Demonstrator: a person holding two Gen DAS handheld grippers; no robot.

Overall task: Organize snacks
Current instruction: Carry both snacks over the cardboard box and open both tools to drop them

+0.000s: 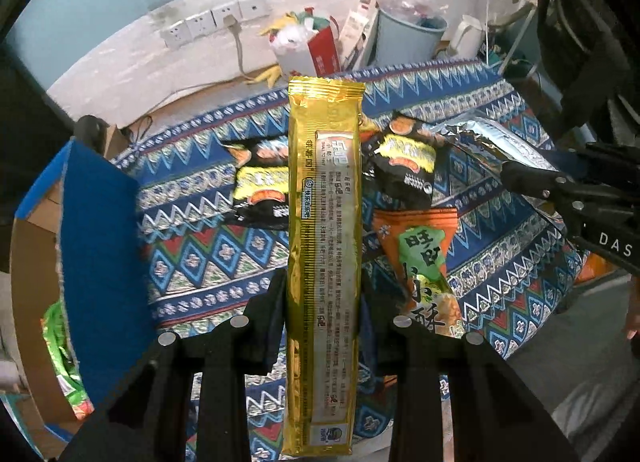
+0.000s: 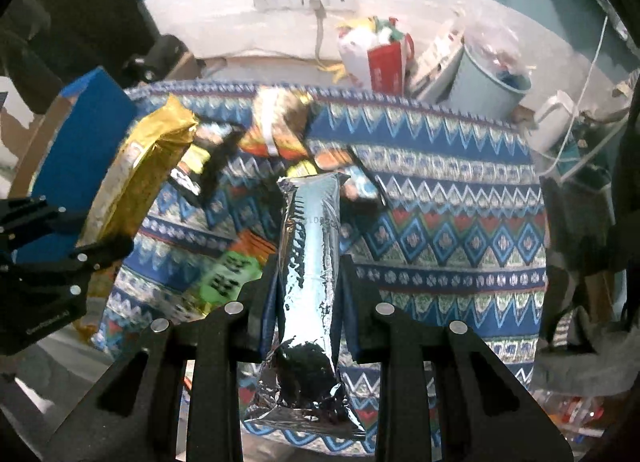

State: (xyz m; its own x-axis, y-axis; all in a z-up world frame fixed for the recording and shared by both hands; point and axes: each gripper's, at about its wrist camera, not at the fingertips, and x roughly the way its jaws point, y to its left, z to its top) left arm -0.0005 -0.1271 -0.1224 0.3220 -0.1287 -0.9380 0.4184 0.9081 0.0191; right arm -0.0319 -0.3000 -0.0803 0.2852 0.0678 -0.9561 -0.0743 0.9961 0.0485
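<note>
The letters "DAS" are printed in white on the black body of the right gripper [image 1: 508, 173], seen at the right edge of the left wrist view. Large dark Chinese characters, among them "旺旺" and "小小酥", are printed on the orange and green snack bag [image 1: 420, 258]. Rows of small Chinese print run along the back of the gold packet [image 1: 324, 221], too small to be read. A faint stamped code is seen on the silver packet [image 2: 310, 246]; its digits cannot be made out.

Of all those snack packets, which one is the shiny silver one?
The silver packet clamped in the right gripper, held above the cloth; the left gripper holds a gold packet.
</note>
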